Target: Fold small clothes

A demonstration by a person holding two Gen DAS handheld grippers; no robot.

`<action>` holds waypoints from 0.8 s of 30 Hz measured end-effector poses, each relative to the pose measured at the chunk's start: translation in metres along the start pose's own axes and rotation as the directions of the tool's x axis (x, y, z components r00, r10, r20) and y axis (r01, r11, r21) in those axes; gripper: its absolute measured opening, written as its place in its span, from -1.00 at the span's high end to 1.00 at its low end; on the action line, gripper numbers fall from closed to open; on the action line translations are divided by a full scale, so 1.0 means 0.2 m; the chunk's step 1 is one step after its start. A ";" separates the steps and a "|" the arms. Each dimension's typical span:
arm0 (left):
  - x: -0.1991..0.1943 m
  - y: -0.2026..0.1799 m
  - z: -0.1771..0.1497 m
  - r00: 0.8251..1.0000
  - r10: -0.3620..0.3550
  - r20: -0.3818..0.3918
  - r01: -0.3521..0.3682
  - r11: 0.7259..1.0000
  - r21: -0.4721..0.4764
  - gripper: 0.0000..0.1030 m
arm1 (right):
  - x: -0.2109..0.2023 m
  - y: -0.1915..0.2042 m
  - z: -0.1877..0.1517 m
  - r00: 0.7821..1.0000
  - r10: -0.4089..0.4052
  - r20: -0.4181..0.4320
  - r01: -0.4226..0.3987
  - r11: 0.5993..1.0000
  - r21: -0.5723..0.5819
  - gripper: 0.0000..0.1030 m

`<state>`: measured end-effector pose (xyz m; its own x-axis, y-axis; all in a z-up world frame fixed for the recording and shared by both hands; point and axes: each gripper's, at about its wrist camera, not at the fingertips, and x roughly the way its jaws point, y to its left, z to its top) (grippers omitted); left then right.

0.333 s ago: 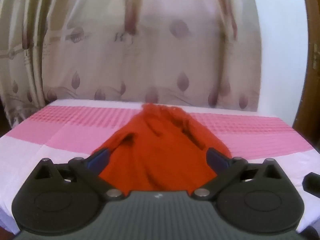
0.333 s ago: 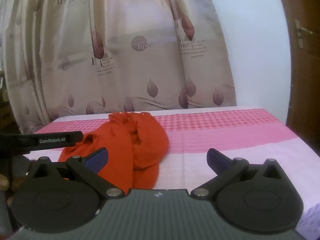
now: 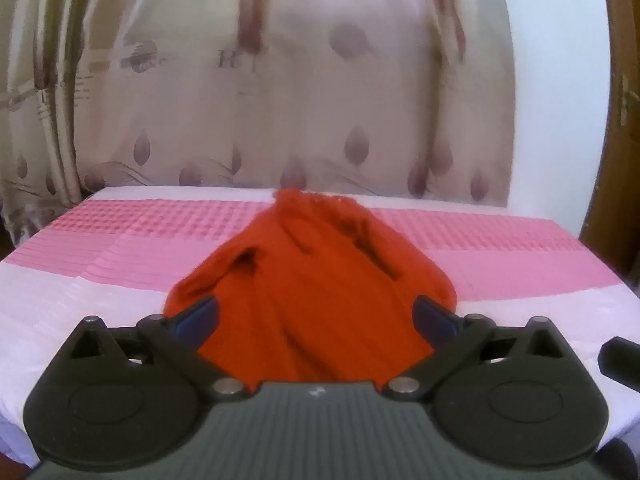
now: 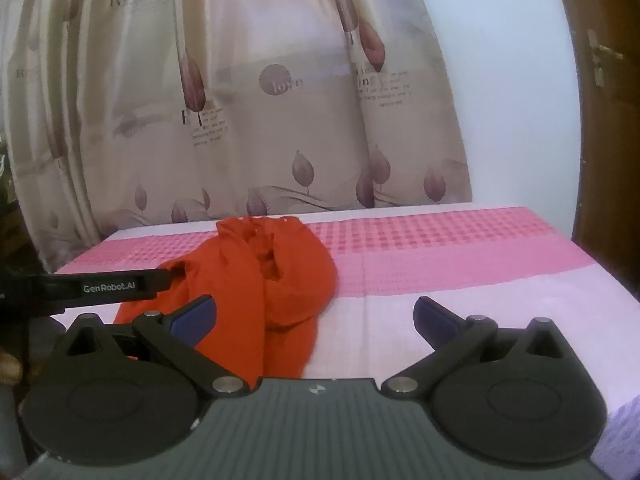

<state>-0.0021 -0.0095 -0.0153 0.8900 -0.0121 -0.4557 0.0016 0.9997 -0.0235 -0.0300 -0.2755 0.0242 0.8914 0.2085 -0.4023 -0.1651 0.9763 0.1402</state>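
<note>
- Crumpled red-orange knit garment (image 3: 312, 292) lies on pink-and-white checked bedcover (image 3: 120, 240).
- Left gripper (image 3: 316, 316): fingers fully spread, holding nothing.
- Right gripper (image 4: 316, 318): likewise spread wide, empty.

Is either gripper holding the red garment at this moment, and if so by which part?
Nothing is held. Both the left gripper and right gripper are wide open, and the crumpled red garment lies loose on the bed.

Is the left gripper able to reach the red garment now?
Probably yes. The left gripper is open and the crumpled red garment lies right ahead between its fingers on the bed, with nothing in between.
</note>
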 end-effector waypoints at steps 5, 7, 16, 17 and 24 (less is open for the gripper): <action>0.03 -0.03 -0.01 0.999 -0.022 -0.023 0.023 0.999 0.026 -1.00 | 0.03 0.02 -0.03 1.000 -0.015 -0.023 0.015 1.000 0.010 -1.00; 0.03 -0.05 -0.03 0.999 -0.027 -0.029 0.028 0.999 0.040 -1.00 | 0.03 0.02 -0.05 0.999 -0.014 -0.029 0.015 1.000 0.023 -1.00; 0.06 -0.11 -0.10 0.998 -0.016 -0.058 0.020 0.998 0.062 -1.00 | 0.04 -0.05 -0.08 0.998 -0.015 -0.054 0.018 0.998 0.067 -1.00; 0.06 -0.12 -0.10 0.998 -0.004 -0.055 0.008 0.998 0.065 -1.00 | 0.04 -0.06 -0.08 0.998 -0.016 -0.056 0.020 0.997 0.074 -1.00; 0.13 -0.16 -0.13 0.987 0.040 -0.156 -0.019 0.991 0.130 -1.00 | 0.05 -0.10 -0.11 0.997 -0.012 -0.076 0.021 0.993 0.118 -1.00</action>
<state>0.0083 -0.0428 -0.0490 0.8074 0.0244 -0.5895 0.0438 0.9939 0.1012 -0.0268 -0.2922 -0.0019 0.8588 0.2006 -0.4713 -0.0955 0.9667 0.2376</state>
